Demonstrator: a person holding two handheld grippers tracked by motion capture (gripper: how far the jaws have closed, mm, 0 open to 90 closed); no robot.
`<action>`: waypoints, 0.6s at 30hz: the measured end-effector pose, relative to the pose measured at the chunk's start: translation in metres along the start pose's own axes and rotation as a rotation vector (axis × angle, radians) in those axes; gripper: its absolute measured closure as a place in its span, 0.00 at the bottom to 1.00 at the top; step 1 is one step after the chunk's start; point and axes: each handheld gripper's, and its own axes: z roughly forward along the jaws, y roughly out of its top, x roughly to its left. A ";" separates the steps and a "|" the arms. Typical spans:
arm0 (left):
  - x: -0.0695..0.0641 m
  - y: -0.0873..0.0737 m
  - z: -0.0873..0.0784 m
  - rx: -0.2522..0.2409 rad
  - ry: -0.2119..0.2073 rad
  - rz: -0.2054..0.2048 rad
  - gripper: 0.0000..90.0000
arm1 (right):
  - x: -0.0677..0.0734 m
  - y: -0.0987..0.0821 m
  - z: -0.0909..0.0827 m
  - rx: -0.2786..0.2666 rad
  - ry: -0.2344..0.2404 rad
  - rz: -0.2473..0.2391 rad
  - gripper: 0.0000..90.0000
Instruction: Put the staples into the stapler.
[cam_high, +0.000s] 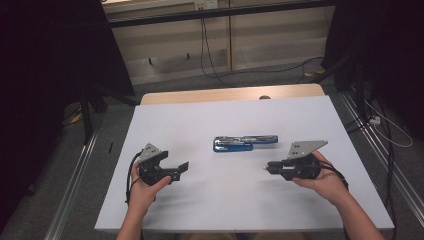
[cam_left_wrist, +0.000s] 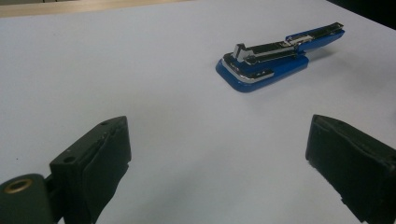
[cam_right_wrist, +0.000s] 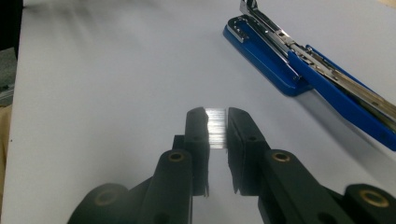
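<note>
Blue and shiny, the stapler (cam_high: 245, 143) lies open in the middle of the white tabletop (cam_high: 225, 210), between my two tongs. Its top arm is swung back and lies almost flat, so the long metal tray where the staples go faces up. I think it lies open like that so new staples can be dropped in. My right tongs (cam_right_wrist: 217, 126) are nearly closed, and they pinch a small silver strip of staples (cam_right_wrist: 216, 127) between the black pads. I hold the strip by its flat sides, I think so its open legs can slide down over the tray. In the high view my right tongs (cam_high: 266, 168) are just beside the stapler's near edge, not touching it, and they point toward the middle of the tabletop. My left tongs (cam_high: 183, 167) sit to the left, apart from the stapler. In the left gripper view they (cam_left_wrist: 215, 158) are wide open with nothing between them, and the stapler (cam_left_wrist: 280, 58) lies ahead. I guess they wait there to press down on the blue base, so the stapler will not slide when the strip goes in.
</note>
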 end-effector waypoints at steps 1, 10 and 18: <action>0.000 0.000 -0.001 -0.001 0.003 0.000 0.07 | -0.001 0.002 0.001 0.002 -0.003 -0.002 0.88; 0.001 -0.003 -0.009 -0.014 -0.009 0.007 0.05 | -0.005 0.021 0.011 -0.014 0.005 -0.024 0.88; 0.002 -0.004 -0.013 -0.015 -0.027 0.015 0.04 | -0.007 0.034 0.019 -0.021 0.013 -0.039 0.88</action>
